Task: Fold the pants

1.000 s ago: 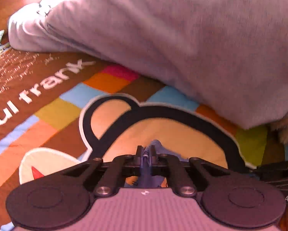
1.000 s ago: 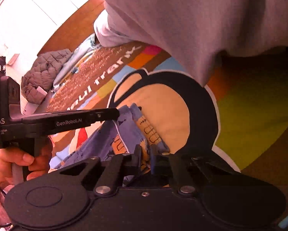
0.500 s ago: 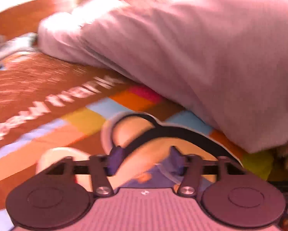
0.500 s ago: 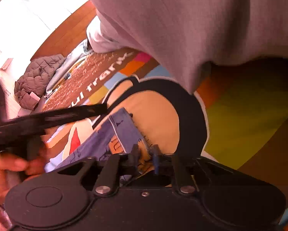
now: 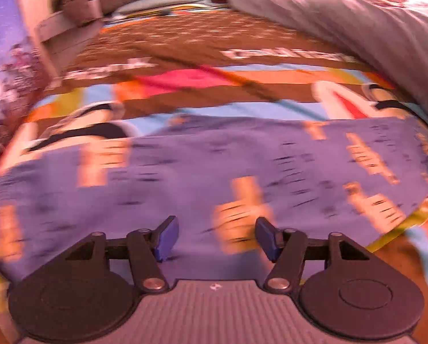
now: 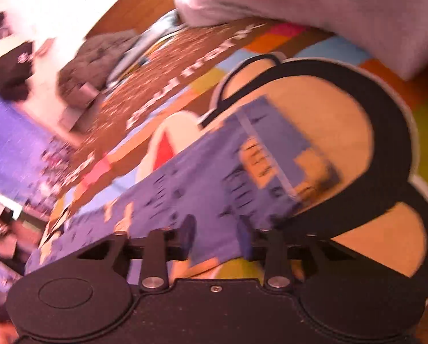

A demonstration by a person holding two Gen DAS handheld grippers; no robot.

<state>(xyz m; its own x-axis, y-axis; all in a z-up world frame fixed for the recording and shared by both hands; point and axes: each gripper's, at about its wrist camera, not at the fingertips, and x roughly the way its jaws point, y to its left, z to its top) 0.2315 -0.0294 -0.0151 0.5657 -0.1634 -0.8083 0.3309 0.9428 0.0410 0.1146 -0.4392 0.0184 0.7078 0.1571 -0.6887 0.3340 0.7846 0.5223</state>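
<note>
The blue pants (image 5: 202, 172) with orange printed figures lie spread flat across the colourful patterned blanket (image 5: 185, 83). They also show in the right wrist view (image 6: 214, 177), with one end lying on the big cartoon face print. My left gripper (image 5: 214, 236) is open and empty above the pants' near edge. My right gripper (image 6: 215, 233) is open and empty above the pants' near edge. Both views are motion-blurred.
A bulky grey garment (image 5: 357, 25) lies on the blanket beyond the pants, also in the right wrist view (image 6: 328, 5). A grey quilted item (image 6: 93, 57) and a wooden floor (image 6: 133, 11) lie past the blanket's far side.
Both grippers opened and let go of the pants, which now lie spread flat. Both grippers drew back and the views swung to the left.
</note>
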